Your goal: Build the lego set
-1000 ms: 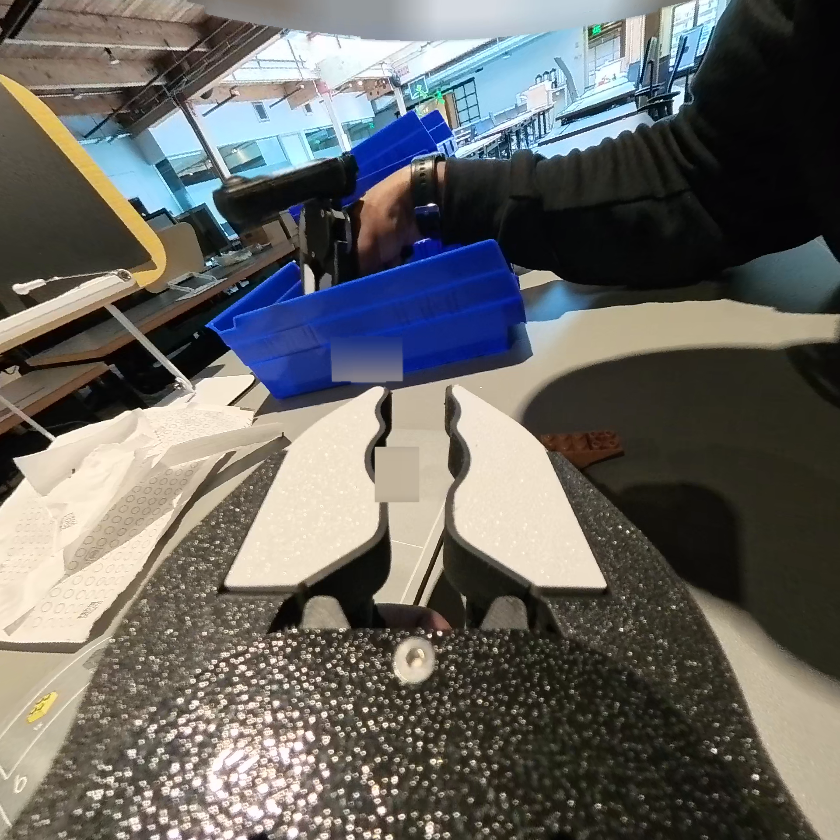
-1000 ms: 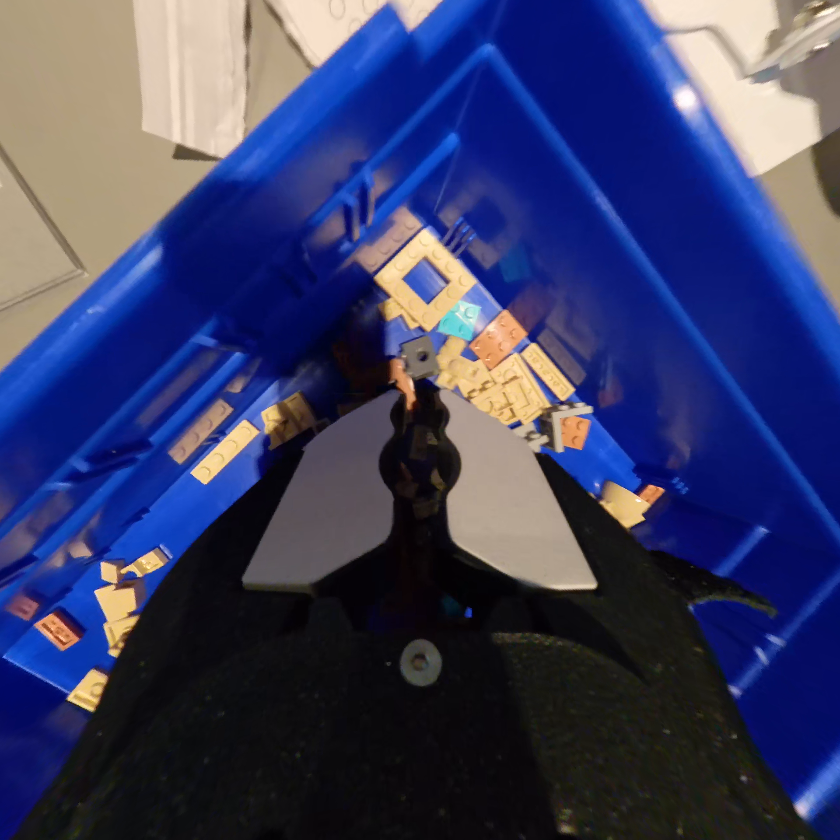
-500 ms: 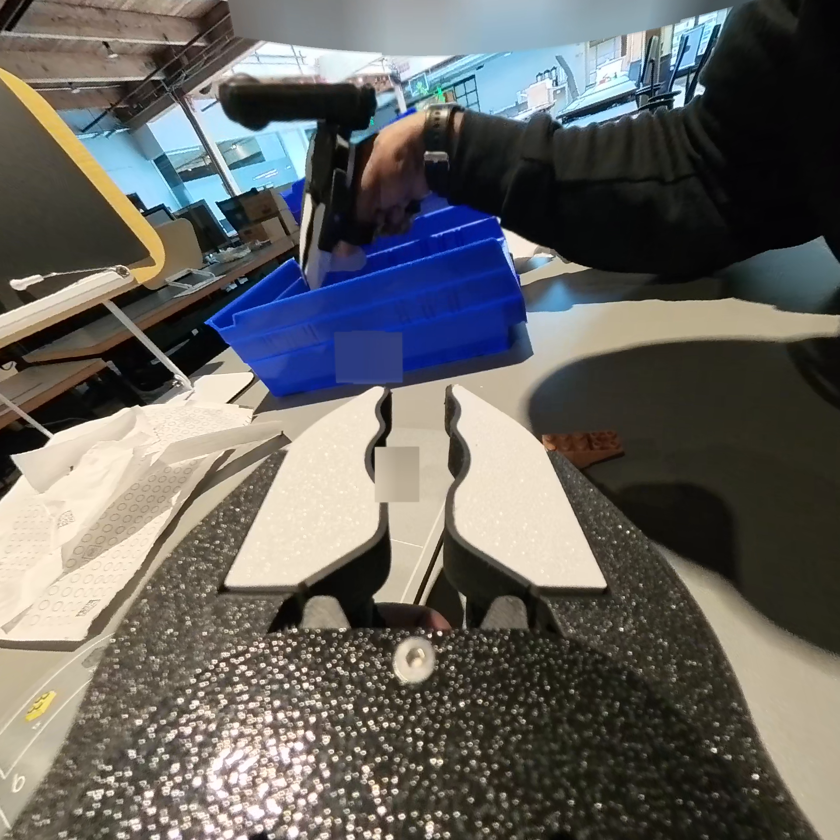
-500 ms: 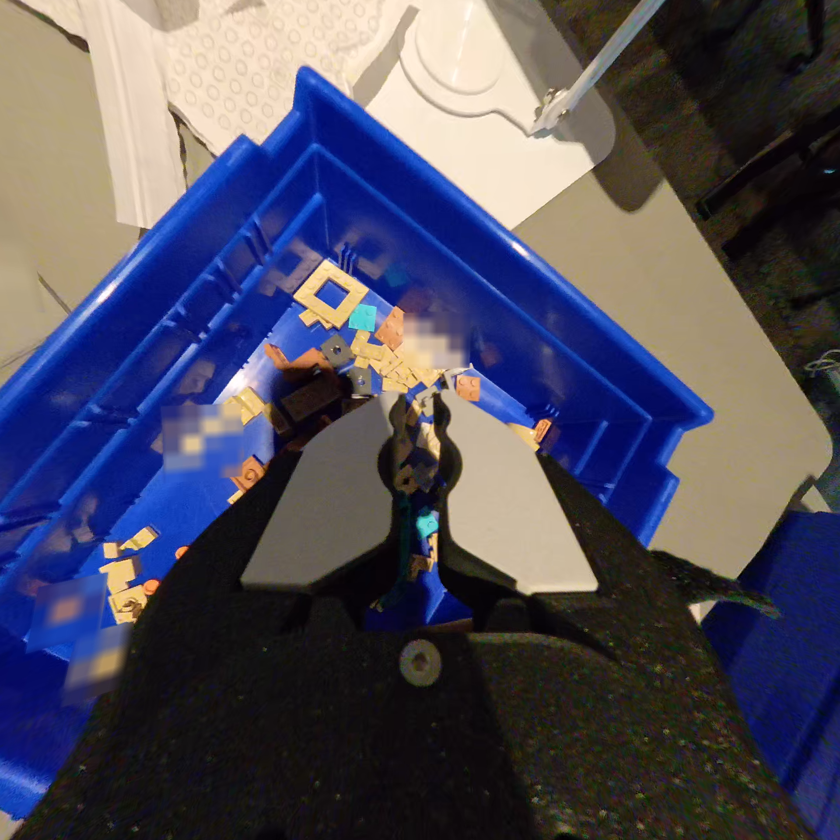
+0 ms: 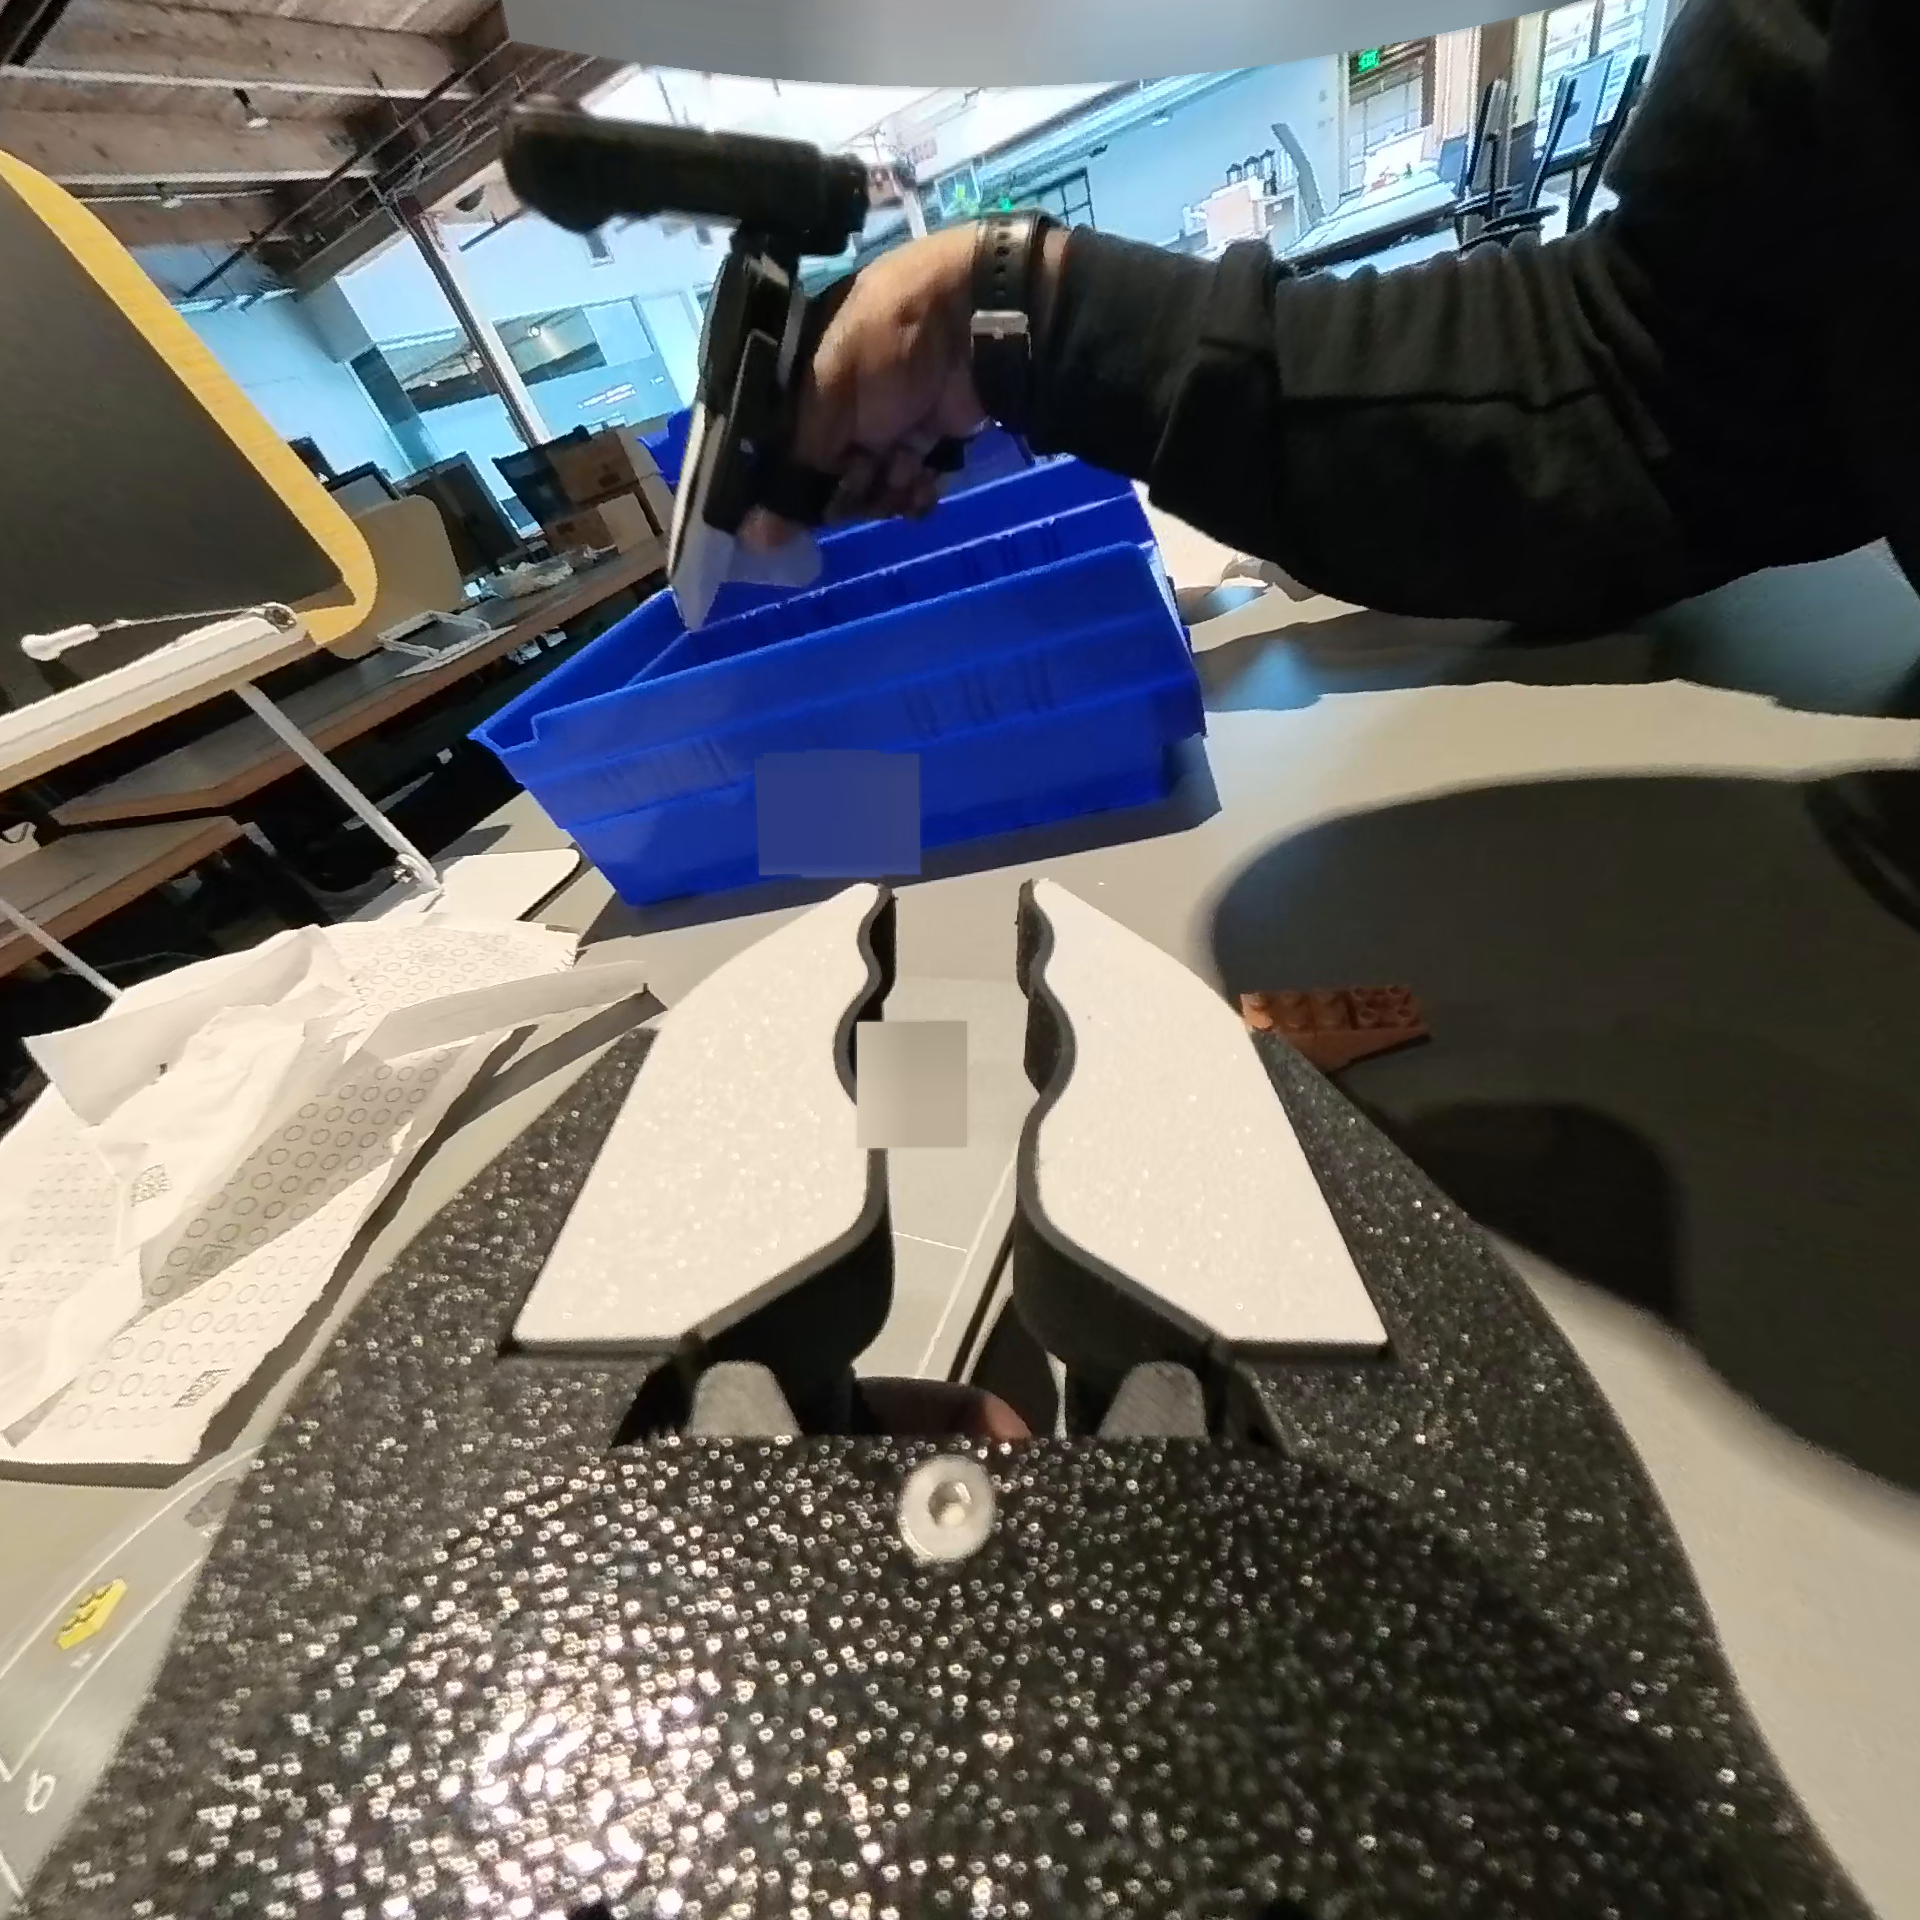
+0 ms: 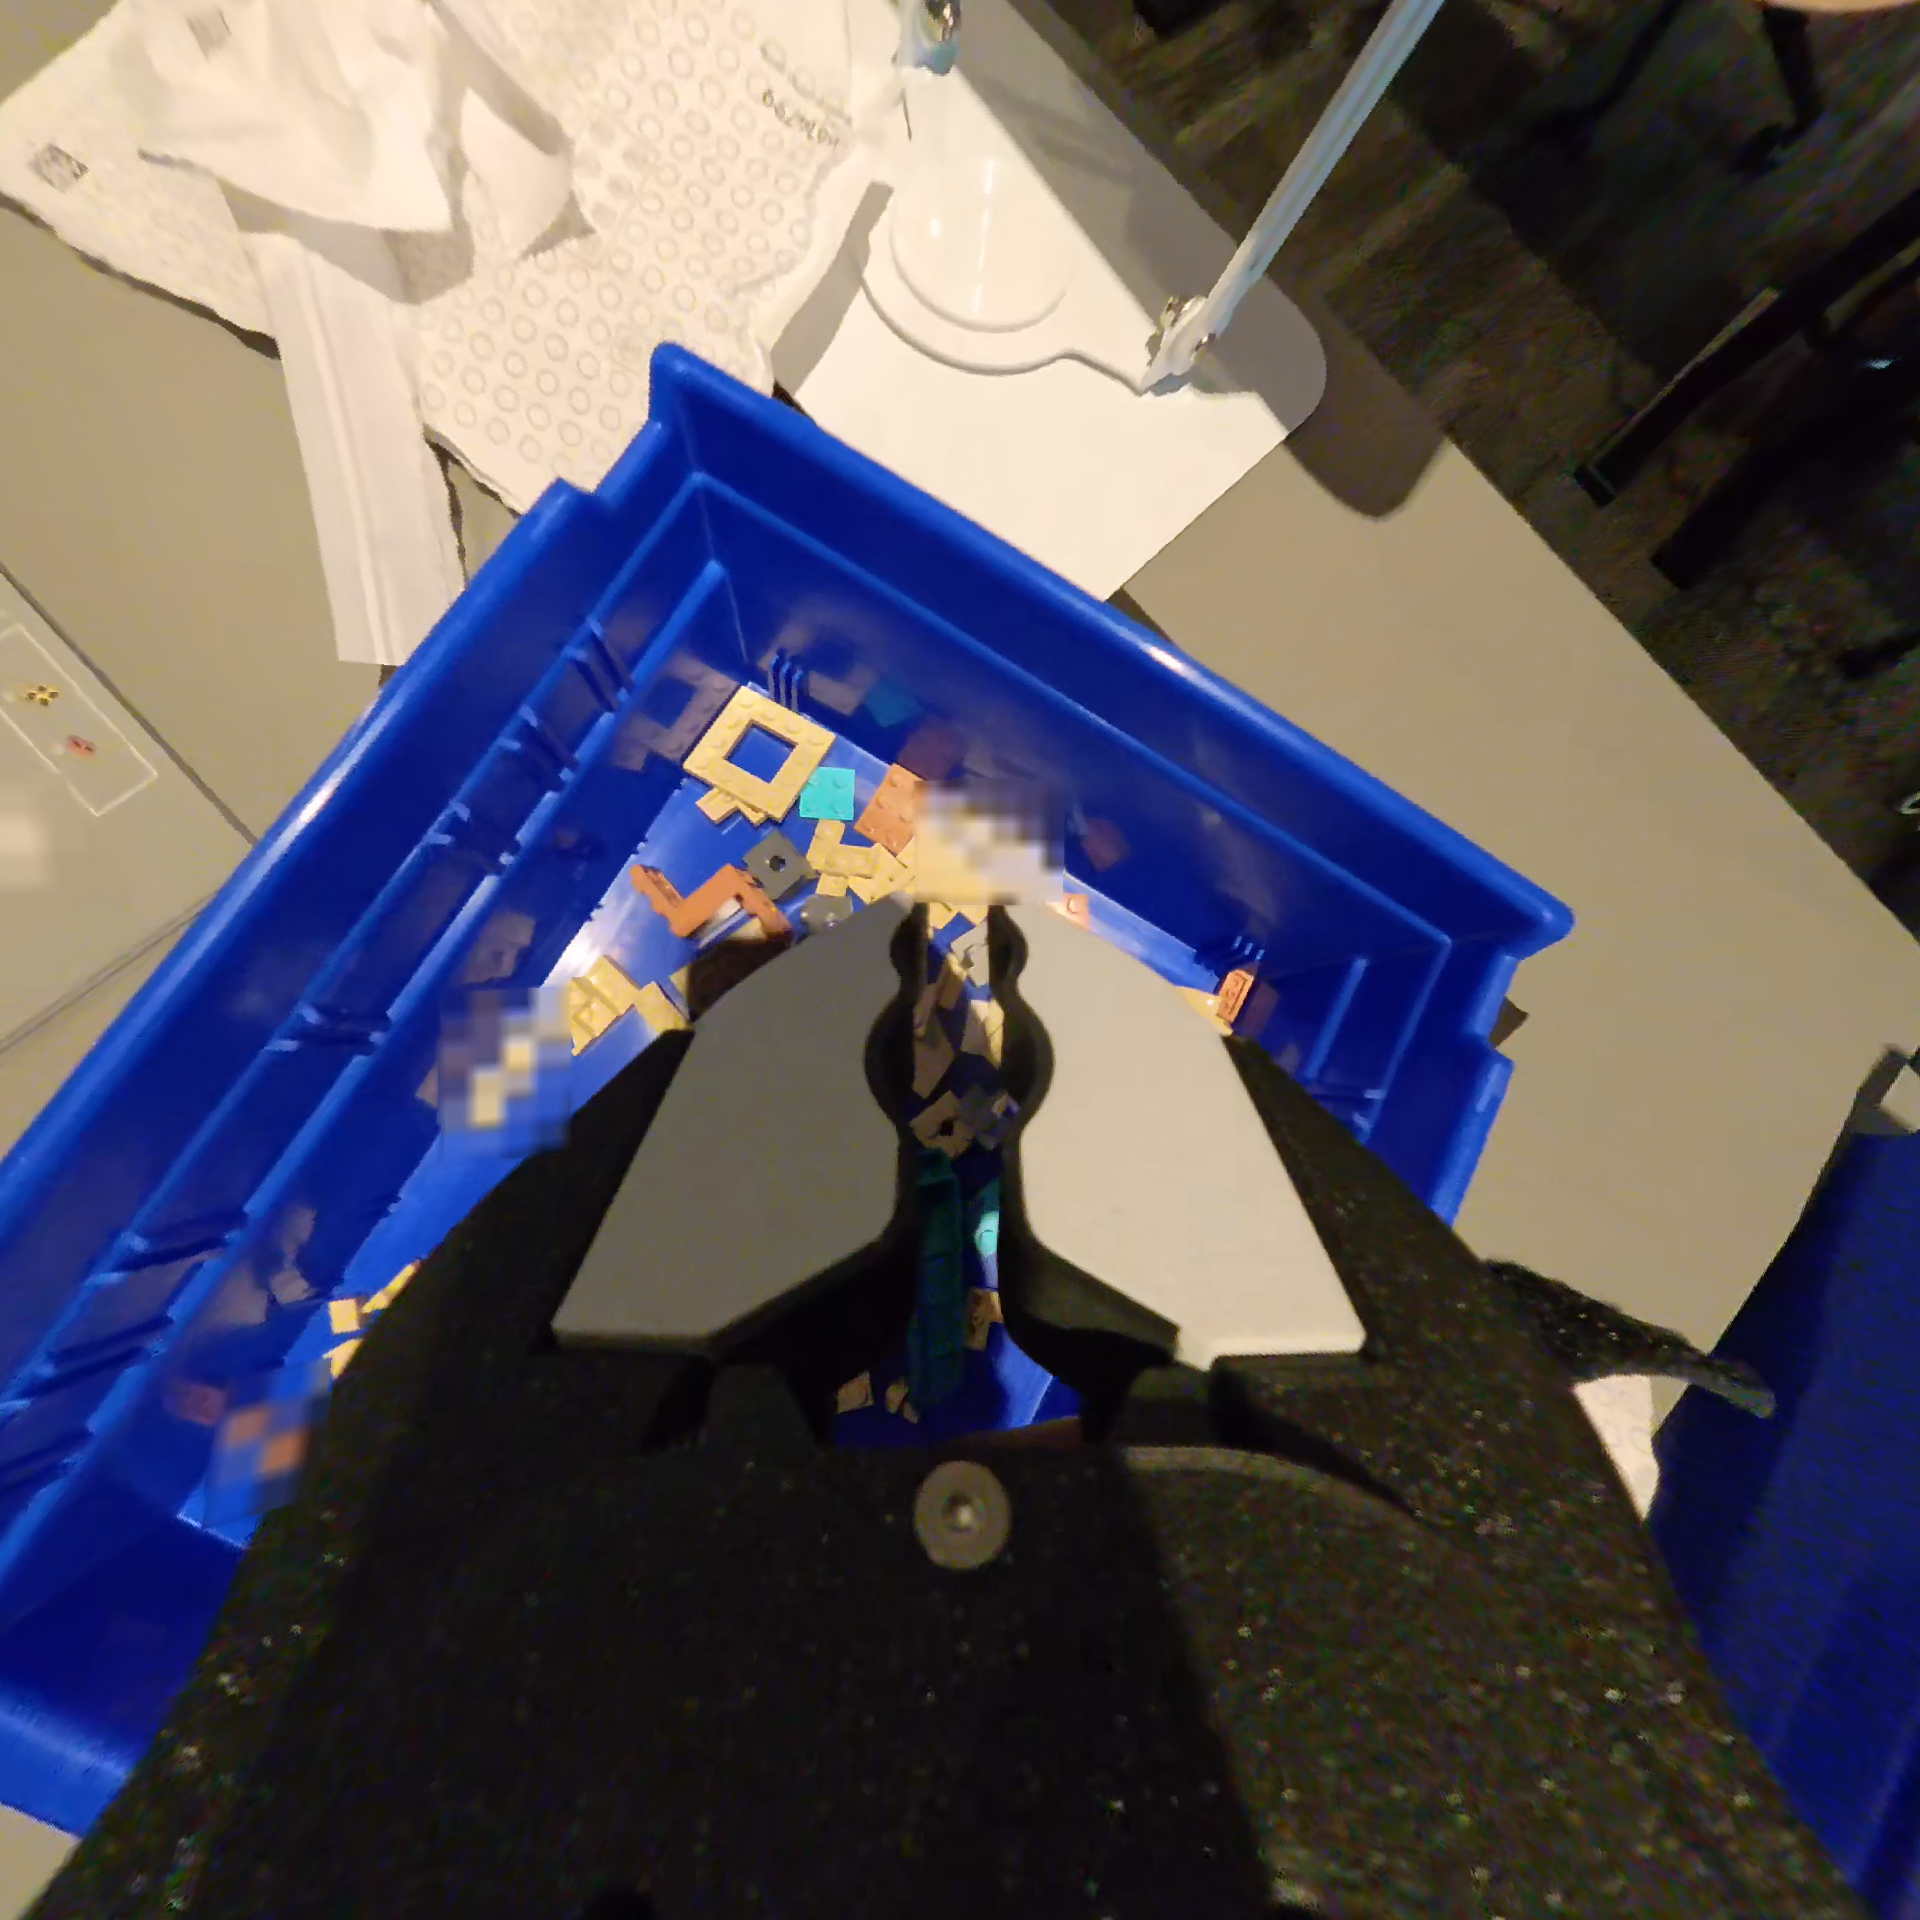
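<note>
A blue bin (image 6: pixel 1143 665) holds several loose tan, orange, grey and teal lego pieces, among them a tan square frame (image 6: pixel 764 753). My right gripper (image 6: pixel 953 925) hangs above the bin with its jaws nearly closed on a thin dark teal lego piece (image 6: pixel 938 1288), seen edge-on between the fingers. It also shows in the left wrist view (image 5: pixel 707 592), held by a hand over the bin (image 5: pixel 862 727). My left gripper (image 5: pixel 956 904) is open and empty, low over the grey table. A brown lego plate (image 5: pixel 1335 1023) lies just right of its fingers.
Crumpled white paper bags (image 5: pixel 208 1091) lie on the table to the left, also seen in the right wrist view (image 6: pixel 416 208). A white stand base (image 6: pixel 1039 312) sits behind the bin. A second blue bin (image 6: pixel 1787 1455) is at the right. The person's sleeve (image 5: pixel 1455 416) reaches across. The gap from one gripper's tips to the other's is roughly 30 centimetres. The brown lego plate (image 5: pixel 1335 1023) lies some 10 centimetres from my left tips, 35 centimetres from my right tips.
My right gripper has risen out of the blue bin and now hangs well above it. My left gripper has not moved.
</note>
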`<state>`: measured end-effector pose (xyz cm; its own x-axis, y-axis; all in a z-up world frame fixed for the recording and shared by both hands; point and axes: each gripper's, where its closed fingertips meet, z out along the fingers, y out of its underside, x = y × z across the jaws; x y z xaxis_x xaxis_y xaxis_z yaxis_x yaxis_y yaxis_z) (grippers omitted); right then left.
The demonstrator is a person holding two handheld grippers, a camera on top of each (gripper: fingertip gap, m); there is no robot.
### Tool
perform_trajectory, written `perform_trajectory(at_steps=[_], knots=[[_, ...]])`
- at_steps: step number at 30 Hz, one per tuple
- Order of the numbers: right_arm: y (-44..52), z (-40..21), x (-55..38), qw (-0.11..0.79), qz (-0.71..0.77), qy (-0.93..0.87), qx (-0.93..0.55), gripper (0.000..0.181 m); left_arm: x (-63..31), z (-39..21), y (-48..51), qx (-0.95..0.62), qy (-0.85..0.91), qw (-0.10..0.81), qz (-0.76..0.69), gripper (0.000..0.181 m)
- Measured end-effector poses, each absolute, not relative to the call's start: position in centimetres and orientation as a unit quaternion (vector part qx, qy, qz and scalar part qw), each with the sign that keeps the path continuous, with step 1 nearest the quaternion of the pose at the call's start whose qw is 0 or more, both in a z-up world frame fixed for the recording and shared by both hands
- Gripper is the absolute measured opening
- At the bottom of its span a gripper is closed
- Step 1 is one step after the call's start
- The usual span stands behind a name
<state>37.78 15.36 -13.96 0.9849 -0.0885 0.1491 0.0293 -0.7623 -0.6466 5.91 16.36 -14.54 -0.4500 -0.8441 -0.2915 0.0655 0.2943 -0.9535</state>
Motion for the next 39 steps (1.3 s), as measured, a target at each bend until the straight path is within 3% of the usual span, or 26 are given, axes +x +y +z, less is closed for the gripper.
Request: perform_trajectory(at_steps=[25,39], knots=[[14.4,-12.9,39.3,0.359,-0.098,0.042,-0.927,0.011,6.0,-14.6,16.3,-0.286,0.677,0.442,-0.515,0.022],[11.1,-9.7,43.3,0.419,-0.104,0.132,-0.892,0.017,5.9,-14.6,16.3,-0.283,0.677,0.443,-0.514,0.022]])
